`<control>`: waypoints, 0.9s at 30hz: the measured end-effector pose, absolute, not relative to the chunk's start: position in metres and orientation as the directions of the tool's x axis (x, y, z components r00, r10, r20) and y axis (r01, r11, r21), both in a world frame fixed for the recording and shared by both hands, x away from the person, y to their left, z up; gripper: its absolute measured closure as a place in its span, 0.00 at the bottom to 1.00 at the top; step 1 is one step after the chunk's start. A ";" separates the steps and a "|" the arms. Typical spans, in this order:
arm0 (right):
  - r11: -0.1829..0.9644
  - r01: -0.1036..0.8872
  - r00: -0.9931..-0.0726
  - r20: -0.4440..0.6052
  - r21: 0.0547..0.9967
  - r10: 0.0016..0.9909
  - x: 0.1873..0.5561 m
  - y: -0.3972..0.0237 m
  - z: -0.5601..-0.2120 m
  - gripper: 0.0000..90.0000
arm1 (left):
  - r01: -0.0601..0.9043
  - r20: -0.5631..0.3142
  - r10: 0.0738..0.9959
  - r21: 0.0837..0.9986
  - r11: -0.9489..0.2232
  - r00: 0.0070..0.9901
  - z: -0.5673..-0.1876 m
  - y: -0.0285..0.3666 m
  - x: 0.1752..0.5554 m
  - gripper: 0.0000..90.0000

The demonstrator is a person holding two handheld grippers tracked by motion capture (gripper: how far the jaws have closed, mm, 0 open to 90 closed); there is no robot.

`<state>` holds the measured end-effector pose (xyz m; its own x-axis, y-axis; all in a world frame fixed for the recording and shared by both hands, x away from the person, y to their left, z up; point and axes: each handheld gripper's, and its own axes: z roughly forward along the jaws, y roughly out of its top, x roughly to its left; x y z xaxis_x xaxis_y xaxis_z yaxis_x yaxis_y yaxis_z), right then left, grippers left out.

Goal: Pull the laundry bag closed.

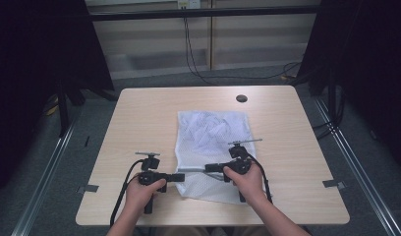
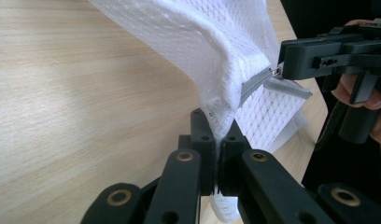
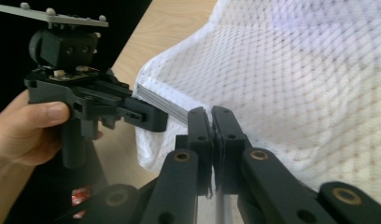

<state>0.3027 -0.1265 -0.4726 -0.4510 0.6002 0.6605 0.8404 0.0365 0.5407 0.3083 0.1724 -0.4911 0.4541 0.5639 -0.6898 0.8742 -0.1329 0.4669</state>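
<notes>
Plainly, both grippers' jaws clamp an unlabelled mesh bag (image 1: 212, 147).

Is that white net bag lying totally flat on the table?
No, the left gripper pinches the mesh bag and its corner is lifted off the table.

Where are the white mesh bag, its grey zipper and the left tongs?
white mesh bag (image 1: 211, 132), high view, on its netted middle.
grey zipper (image 2: 254, 83), left gripper view, on the grey tape.
left tongs (image 2: 220, 140), left gripper view, between the tips clamping the bag's edge.
</notes>
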 end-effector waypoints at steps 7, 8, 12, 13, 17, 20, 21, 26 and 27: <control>0.029 0.843 -0.445 0.666 0.537 0.599 0.303 -0.131 -0.474 0.97 | 0.878 -0.696 0.562 0.464 -0.122 0.446 -0.492 0.174 0.309 0.98; 0.029 0.844 -0.444 0.667 0.536 0.598 0.303 -0.132 -0.474 0.97 | 0.878 -0.697 0.562 0.464 -0.121 0.446 -0.492 0.175 0.309 0.98; 0.025 0.843 -0.442 0.667 0.537 0.600 0.302 -0.133 -0.473 0.97 | 0.867 -0.677 0.572 0.478 -0.138 0.464 -0.493 0.177 0.310 0.98; 0.025 0.843 -0.443 0.666 0.538 0.600 0.302 -0.135 -0.474 0.97 | 0.871 -0.683 0.570 0.473 -0.130 0.456 -0.493 0.177 0.310 0.98; 0.006 0.849 -0.428 0.680 0.528 0.595 0.302 -0.138 -0.474 0.97 | 0.871 -0.686 0.564 0.473 -0.134 0.460 -0.492 0.177 0.310 0.98; 0.013 0.847 -0.433 0.675 0.531 0.597 0.302 -0.138 -0.474 0.97 | 0.875 -0.692 0.563 0.468 -0.128 0.452 -0.492 0.177 0.310 0.98; 0.013 0.847 -0.434 0.676 0.532 0.596 0.302 -0.139 -0.474 0.97 | 0.876 -0.695 0.562 0.466 -0.121 0.447 -0.492 0.176 0.310 0.98; 0.006 0.846 -0.429 0.673 0.533 0.602 0.301 -0.143 -0.474 0.97 | 0.870 -0.689 0.559 0.475 -0.132 0.461 -0.491 0.179 0.312 0.98; 0.006 0.846 -0.429 0.673 0.533 0.602 0.301 -0.143 -0.474 0.97 | 0.870 -0.689 0.559 0.475 -0.132 0.461 -0.491 0.179 0.312 0.98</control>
